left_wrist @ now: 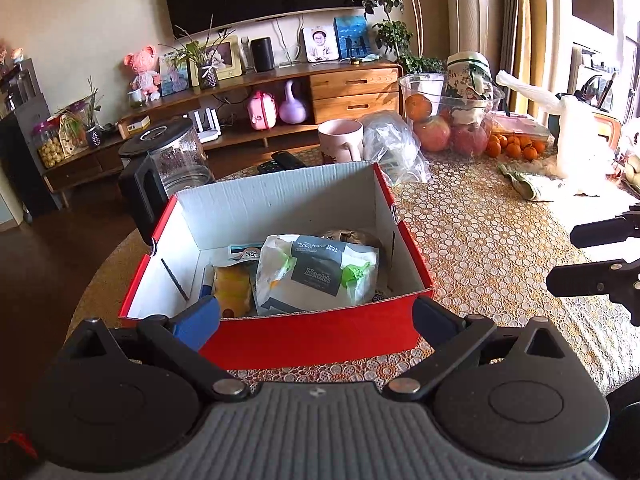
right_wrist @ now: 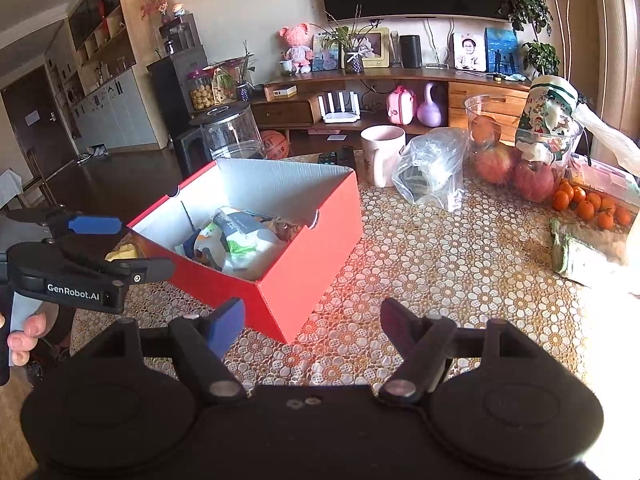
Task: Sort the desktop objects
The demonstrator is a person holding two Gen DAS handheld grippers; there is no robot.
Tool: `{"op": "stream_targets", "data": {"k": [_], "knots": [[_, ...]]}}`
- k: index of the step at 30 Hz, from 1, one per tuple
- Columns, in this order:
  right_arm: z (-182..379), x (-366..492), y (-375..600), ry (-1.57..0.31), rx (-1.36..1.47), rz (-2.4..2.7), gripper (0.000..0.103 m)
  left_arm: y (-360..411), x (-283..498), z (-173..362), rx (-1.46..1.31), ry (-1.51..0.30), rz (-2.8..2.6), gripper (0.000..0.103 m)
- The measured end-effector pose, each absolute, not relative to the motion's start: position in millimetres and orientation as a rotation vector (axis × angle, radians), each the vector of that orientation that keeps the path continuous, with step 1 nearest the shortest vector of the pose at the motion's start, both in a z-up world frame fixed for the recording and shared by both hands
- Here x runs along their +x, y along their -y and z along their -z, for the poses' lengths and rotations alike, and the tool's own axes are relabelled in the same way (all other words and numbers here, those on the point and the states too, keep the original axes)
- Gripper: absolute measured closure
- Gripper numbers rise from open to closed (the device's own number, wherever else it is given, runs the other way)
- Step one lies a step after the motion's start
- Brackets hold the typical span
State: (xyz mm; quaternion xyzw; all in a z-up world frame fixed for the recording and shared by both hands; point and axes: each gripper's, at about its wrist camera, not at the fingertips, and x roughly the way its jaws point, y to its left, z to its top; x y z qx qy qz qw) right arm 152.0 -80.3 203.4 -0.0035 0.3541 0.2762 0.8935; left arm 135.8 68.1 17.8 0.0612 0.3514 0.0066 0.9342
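A red cardboard box (left_wrist: 312, 332) with a white inside stands on the patterned tablecloth. It holds a white and grey snack bag (left_wrist: 316, 272), a yellow packet (left_wrist: 233, 289) and other small items. My left gripper (left_wrist: 316, 316) is open just before the box's near wall, nothing between its fingers. In the right wrist view the same box (right_wrist: 304, 256) lies ahead to the left, and the left gripper (right_wrist: 132, 246) stands at its left corner. My right gripper (right_wrist: 314, 320) is open and empty over the cloth near the box's front corner, and also shows at the edge of the left view as the right gripper (left_wrist: 576, 256).
Behind the box stand a pink mug (right_wrist: 382, 154), a crumpled clear plastic bag (right_wrist: 434, 164), black remotes (left_wrist: 280, 162) and a glass jug (left_wrist: 176, 156). A clear bowl of apples (right_wrist: 528, 160), tangerines (right_wrist: 588, 202) and a folded cloth (right_wrist: 576, 252) lie right. A hand (right_wrist: 20, 340) shows far left.
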Motion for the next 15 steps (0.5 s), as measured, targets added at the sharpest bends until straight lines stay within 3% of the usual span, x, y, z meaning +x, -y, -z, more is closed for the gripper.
{"op": "stream_targets", "data": {"k": [15], "knots": [[-180, 147, 123, -0.781, 0.047, -0.487, 0.028, -65, 132, -6, 0.065, -0.746, 0.023, 0.0]]}}
